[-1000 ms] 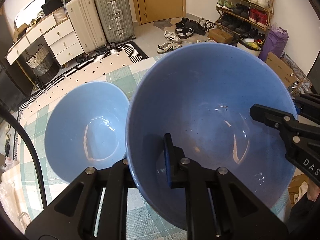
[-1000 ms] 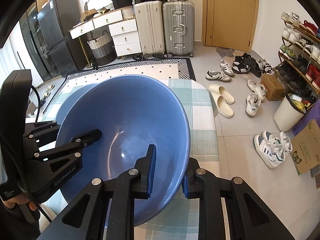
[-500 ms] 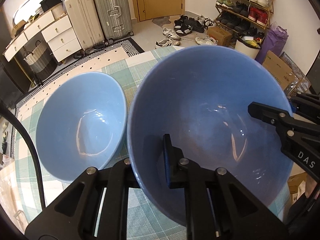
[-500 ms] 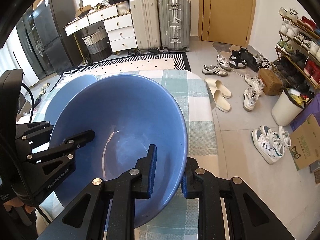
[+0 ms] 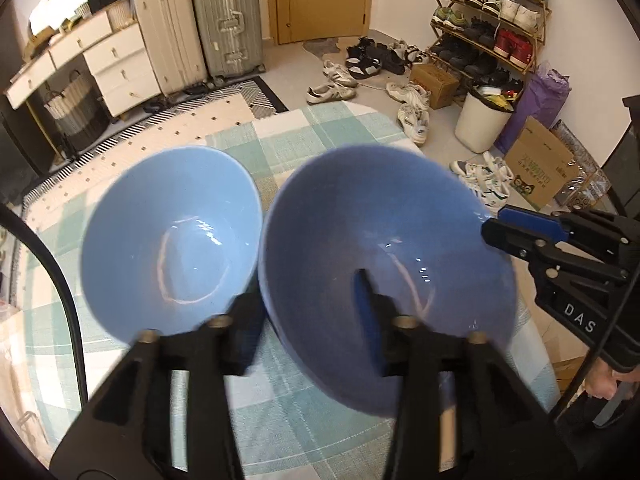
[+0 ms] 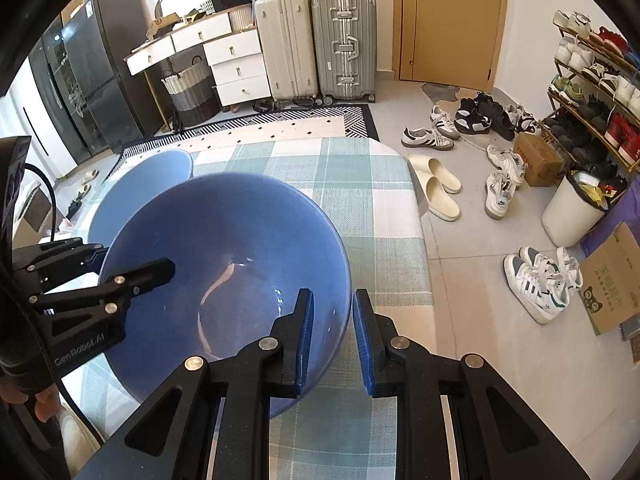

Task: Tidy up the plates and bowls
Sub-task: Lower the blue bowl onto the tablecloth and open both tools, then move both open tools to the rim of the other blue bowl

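A darker blue bowl [image 5: 380, 240] [image 6: 240, 240] hangs tilted over the plaid-clothed table [image 5: 312, 136]. A lighter blue bowl [image 5: 172, 240] [image 6: 160, 172] stands just to its left, rims almost touching. My left gripper [image 5: 304, 320] [image 6: 136, 258] straddles the darker bowl's near-left rim. Its jaws are opening, one finger inside the bowl and one outside, neither pressing. My right gripper [image 6: 334, 336] [image 5: 520, 236] is shut on the opposite rim, blue pads [image 6: 304, 332] on either side of the wall.
The table's right edge [image 6: 416, 240] drops to a tiled floor strewn with shoes [image 6: 436, 192]. A white bin [image 5: 480, 124], a cardboard box [image 5: 540, 168] and a shoe rack [image 5: 492, 20] stand at the right. Suitcases [image 6: 316, 40] and drawers line the far wall.
My left gripper's jaws have parted off the darker bowl's rim, and both bowls now look farther from it. The right gripper keeps its grip on the other rim.
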`<state>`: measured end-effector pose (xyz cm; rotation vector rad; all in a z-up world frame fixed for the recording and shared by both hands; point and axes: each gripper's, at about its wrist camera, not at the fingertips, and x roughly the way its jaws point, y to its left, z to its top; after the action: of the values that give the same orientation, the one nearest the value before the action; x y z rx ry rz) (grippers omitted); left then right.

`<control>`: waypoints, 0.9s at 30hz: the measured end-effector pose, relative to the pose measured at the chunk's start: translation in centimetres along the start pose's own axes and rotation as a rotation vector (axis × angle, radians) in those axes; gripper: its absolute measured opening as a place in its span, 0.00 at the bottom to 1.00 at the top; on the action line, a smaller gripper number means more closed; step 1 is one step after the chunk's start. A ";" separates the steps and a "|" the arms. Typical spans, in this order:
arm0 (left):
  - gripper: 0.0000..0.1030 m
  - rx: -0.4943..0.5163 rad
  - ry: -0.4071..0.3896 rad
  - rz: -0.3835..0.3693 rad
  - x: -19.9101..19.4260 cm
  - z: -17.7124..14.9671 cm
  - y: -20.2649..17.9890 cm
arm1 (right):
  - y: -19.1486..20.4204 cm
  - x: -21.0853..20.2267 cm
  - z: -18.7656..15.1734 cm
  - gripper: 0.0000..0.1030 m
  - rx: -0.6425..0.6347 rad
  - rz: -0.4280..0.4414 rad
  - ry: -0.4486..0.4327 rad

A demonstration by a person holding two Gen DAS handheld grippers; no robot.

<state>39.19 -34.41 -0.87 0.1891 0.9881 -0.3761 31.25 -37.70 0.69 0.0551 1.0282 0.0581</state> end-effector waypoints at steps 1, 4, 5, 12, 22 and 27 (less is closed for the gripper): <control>0.48 0.000 -0.009 -0.004 -0.3 0.0 0.1 | -0.1 -0.1 0.0 0.20 -0.001 0.000 -0.002; 0.55 -0.005 -0.019 -0.014 -1.4 0.4 0.2 | 0.1 -0.5 0.1 0.20 -0.002 0.004 -0.007; 0.57 -0.007 -0.024 -0.014 -1.8 0.4 0.1 | 0.2 -0.7 0.1 0.20 -0.002 0.005 -0.009; 0.68 -0.010 -0.043 0.009 -4.4 0.1 0.7 | 1.2 -1.6 0.3 0.20 -0.025 0.038 -0.008; 0.77 -0.041 -0.059 0.035 -7.3 -0.6 3.3 | 3.2 -3.8 1.4 0.53 -0.039 0.106 -0.048; 0.79 -0.075 -0.063 0.046 -8.4 -0.8 5.2 | 4.7 -4.7 2.2 0.65 -0.061 0.118 -0.063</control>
<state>36.50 -27.49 5.66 0.1315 0.9328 -0.3009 30.61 -33.42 6.14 0.0614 0.9589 0.1944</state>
